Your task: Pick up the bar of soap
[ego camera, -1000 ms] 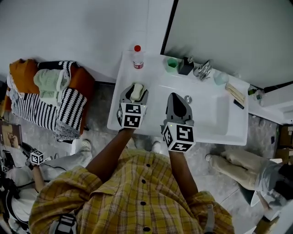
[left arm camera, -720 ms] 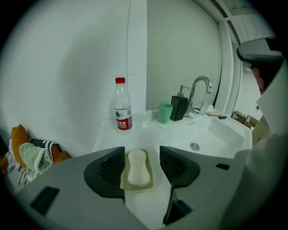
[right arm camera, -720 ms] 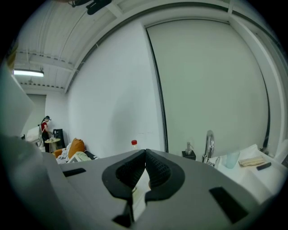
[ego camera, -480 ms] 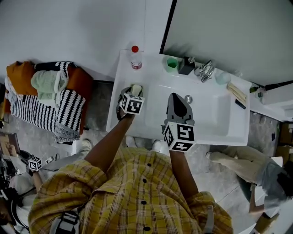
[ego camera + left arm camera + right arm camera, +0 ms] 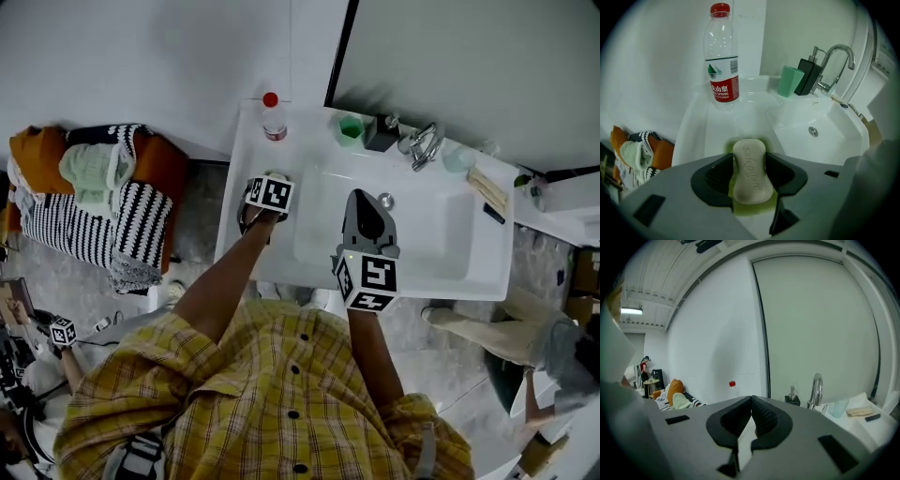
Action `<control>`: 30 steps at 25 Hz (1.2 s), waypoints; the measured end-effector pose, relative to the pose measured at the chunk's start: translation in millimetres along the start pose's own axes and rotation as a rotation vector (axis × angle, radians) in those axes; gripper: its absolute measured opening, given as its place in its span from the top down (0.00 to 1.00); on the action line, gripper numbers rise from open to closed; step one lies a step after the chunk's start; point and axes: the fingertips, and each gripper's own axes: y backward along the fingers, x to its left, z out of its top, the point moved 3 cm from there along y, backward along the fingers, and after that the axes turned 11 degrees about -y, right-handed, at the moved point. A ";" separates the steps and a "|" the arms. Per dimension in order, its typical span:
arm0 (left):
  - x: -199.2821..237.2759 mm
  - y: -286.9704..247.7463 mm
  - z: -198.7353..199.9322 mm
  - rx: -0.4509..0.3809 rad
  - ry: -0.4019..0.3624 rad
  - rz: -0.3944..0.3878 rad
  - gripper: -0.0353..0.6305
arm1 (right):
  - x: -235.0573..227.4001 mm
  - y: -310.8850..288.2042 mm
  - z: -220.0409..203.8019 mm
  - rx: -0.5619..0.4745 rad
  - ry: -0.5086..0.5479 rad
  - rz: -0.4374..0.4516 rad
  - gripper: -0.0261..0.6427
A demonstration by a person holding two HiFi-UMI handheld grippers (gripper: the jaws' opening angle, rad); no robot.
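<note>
resting on a green soap dish (image 5: 754, 207) on the left ledge of the white sink (image 5: 693, 136), the bar of soap (image 5: 750, 171) lay lengthwise between the jaws of the left gripper (image 5: 749, 164), whose dark pads had closed against its two long sides. beyond it on the same ledge stood a clear water bottle (image 5: 722, 56) with a red cap, and further right a green cup (image 5: 791, 81), a black dispenser (image 5: 808, 75) and the chrome tap (image 5: 834, 61). the right gripper (image 5: 751, 401) hung over the basin, its jaws pressed together at the tips with nothing between them
</note>
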 end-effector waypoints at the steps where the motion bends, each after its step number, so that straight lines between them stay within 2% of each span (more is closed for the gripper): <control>1: 0.3 -1.6 0.4 0.020 -0.012 0.006 0.62 | -0.5 -1.4 1.5 -0.002 0.011 -0.003 0.93; 9: 0.2 -7.5 5.1 0.124 -0.083 0.016 0.64 | -5.3 -8.1 1.1 0.010 -0.015 0.010 0.93; 11: 0.2 -7.9 6.4 0.128 -0.096 0.019 0.64 | -7.9 -7.1 1.2 0.010 -0.022 0.006 0.93; 18: -2.7 -6.5 4.4 0.081 -0.117 0.056 0.65 | -17.2 3.9 -0.4 0.007 -0.045 -0.010 0.93; 23: -1.1 2.4 4.8 0.025 -0.083 0.070 0.65 | -21.7 9.4 -1.7 0.006 -0.051 -0.017 0.93; 30: -1.3 36.0 5.5 -0.118 -0.029 0.087 0.65 | -15.1 20.1 -1.7 -0.005 -0.035 -0.002 0.93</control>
